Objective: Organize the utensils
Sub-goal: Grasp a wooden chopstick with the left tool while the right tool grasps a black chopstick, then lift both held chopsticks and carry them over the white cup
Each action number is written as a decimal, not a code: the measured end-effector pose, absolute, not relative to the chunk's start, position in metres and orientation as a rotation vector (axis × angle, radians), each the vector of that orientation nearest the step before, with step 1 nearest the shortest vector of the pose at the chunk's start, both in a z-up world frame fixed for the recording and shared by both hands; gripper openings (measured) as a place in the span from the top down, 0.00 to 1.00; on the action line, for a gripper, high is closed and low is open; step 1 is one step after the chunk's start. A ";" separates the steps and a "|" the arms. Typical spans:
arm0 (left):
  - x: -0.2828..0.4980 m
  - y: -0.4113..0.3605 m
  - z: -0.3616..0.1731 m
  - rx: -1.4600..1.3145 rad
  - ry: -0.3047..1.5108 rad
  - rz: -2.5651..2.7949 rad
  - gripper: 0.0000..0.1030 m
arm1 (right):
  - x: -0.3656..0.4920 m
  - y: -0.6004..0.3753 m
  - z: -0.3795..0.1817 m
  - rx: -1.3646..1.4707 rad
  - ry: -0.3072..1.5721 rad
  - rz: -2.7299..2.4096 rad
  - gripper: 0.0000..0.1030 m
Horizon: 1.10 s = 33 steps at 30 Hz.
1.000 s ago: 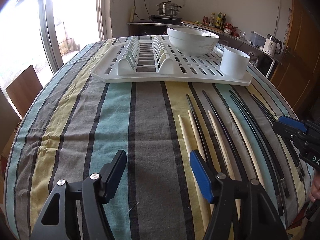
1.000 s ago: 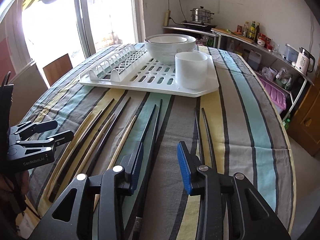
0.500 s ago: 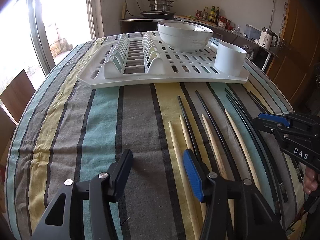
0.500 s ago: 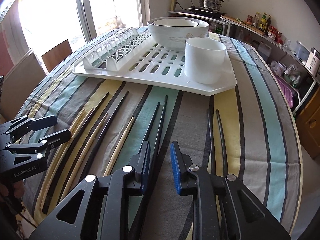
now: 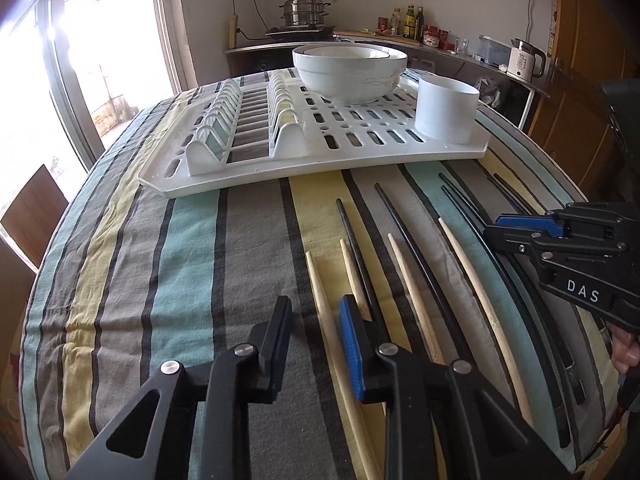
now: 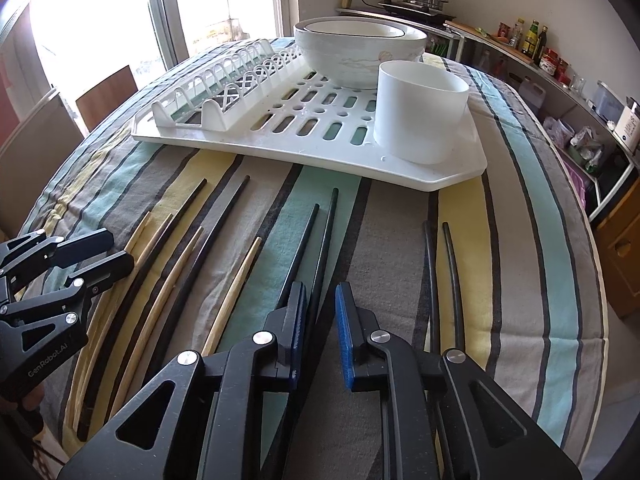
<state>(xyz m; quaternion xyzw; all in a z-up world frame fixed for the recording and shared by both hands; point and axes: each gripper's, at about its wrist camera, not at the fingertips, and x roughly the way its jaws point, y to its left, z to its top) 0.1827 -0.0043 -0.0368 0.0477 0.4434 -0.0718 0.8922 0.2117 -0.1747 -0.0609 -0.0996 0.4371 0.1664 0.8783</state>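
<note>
Several black and pale wooden chopsticks lie side by side on the striped tablecloth. My left gripper (image 5: pixel 314 308) is open, low over the leftmost wooden chopstick (image 5: pixel 320 292), which runs between its fingers. My right gripper (image 6: pixel 320 300) is open with a narrow gap, straddling a black chopstick (image 6: pixel 326 236); it also shows in the left wrist view (image 5: pixel 520 232). A white cylindrical utensil holder (image 6: pixel 420 112) stands on the right corner of the white drying rack (image 6: pixel 280 136). The left gripper also shows in the right wrist view (image 6: pixel 108 252).
A stack of white bowls (image 5: pixel 350 68) sits on the rack behind the holder. A wooden chair (image 5: pixel 32 208) stands at the table's left edge. A counter with a steamer pot (image 5: pixel 306 10), bottles and a kettle (image 5: pixel 524 60) runs behind the table.
Both grippers have moved forward and lower toward the chopsticks. Both pairs of jaws have narrowed, the left around a wooden chopstick and the right around a black one.
</note>
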 end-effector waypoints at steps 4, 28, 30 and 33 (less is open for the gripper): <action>0.185 -0.008 -0.036 0.109 0.925 -0.159 0.89 | 0.218 -0.173 -0.059 -0.231 0.944 0.373 0.85; 0.166 0.012 0.022 0.031 0.792 -0.234 0.94 | 0.185 -0.203 -0.003 -0.078 0.761 0.451 0.95; 0.162 0.016 0.033 0.022 0.769 -0.237 0.94 | 0.180 -0.206 0.009 -0.063 0.726 0.452 0.95; 0.156 0.021 0.052 0.012 0.730 -0.234 0.94 | 0.170 -0.212 0.026 -0.048 0.672 0.450 0.95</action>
